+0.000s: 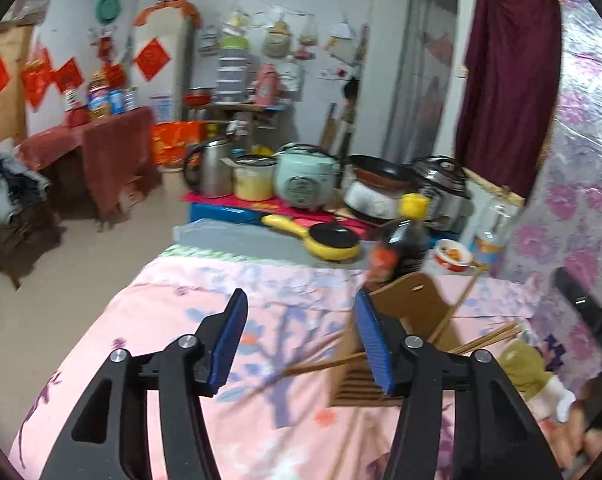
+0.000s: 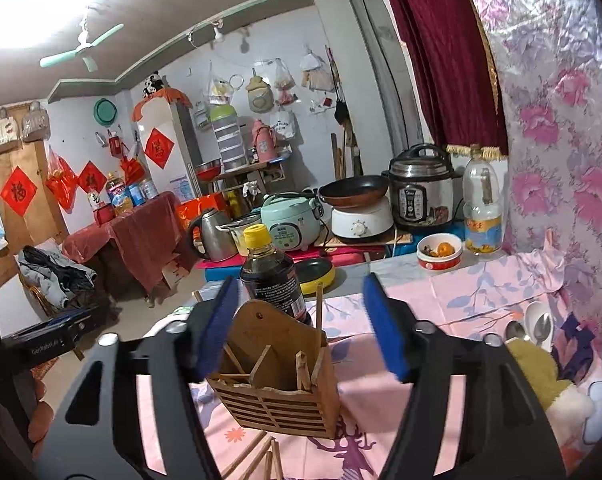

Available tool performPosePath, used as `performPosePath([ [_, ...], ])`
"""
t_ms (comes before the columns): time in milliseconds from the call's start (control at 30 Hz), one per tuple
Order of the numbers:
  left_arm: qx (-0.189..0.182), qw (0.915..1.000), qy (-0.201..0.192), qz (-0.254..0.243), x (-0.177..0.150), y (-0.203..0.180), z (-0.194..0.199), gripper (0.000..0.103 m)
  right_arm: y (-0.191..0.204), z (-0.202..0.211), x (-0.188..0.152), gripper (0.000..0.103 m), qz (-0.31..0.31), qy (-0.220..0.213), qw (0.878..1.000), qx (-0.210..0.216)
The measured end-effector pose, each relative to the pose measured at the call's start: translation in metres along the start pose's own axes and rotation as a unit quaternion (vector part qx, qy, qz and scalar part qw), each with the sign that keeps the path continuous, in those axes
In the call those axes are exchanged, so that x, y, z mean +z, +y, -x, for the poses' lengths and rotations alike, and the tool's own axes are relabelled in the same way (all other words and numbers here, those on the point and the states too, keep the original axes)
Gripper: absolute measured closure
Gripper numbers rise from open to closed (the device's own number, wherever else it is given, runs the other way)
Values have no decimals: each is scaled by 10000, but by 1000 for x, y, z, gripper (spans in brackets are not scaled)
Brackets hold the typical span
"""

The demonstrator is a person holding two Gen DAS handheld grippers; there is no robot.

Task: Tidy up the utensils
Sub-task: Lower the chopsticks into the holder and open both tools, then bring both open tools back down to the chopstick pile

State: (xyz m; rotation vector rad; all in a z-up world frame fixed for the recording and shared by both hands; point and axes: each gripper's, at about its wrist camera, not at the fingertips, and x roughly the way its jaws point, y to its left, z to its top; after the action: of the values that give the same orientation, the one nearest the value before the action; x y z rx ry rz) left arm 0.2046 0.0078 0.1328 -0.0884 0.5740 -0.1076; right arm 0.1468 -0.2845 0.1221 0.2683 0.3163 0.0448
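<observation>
A wooden utensil holder (image 2: 279, 380) stands on the pink floral cloth (image 2: 441, 312), with a few chopsticks (image 2: 319, 312) upright in it. It also shows in the left wrist view (image 1: 413, 312), partly behind my right finger. More chopsticks (image 1: 325, 364) lie on the cloth beside it, and several lie in front of it (image 2: 257, 456). Metal spoons (image 2: 539, 326) lie at the far right. My left gripper (image 1: 301, 340) is open and empty, left of the holder. My right gripper (image 2: 301, 328) is open and empty, its jaws on either side of the holder.
A dark sauce bottle (image 2: 269, 272) with a yellow cap stands just behind the holder. A yellow pan (image 1: 329, 240), a red-rimmed bowl (image 2: 439, 250) and a clear bottle (image 2: 481, 208) sit at the table's far edge. A plush toy (image 2: 541, 380) lies at the right. Cookers stand beyond.
</observation>
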Motion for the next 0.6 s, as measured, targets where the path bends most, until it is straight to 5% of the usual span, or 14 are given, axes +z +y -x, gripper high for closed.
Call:
performPosePath([
  [100, 165, 9995, 116, 259, -3, 26, 1, 48, 4, 14, -1, 21, 84, -100, 9999, -80],
  [233, 331, 9984, 140, 429, -27, 50, 7, 35, 6, 31, -2, 8, 149, -190, 9996, -149],
  [467, 543, 9940, 926, 230, -64, 49, -29, 35, 10, 48, -2, 7, 157, -243, 9995, -134],
  [600, 652, 9909, 1147, 275, -43, 36, -59, 35, 15, 52, -2, 7, 306, -292, 9990, -113],
])
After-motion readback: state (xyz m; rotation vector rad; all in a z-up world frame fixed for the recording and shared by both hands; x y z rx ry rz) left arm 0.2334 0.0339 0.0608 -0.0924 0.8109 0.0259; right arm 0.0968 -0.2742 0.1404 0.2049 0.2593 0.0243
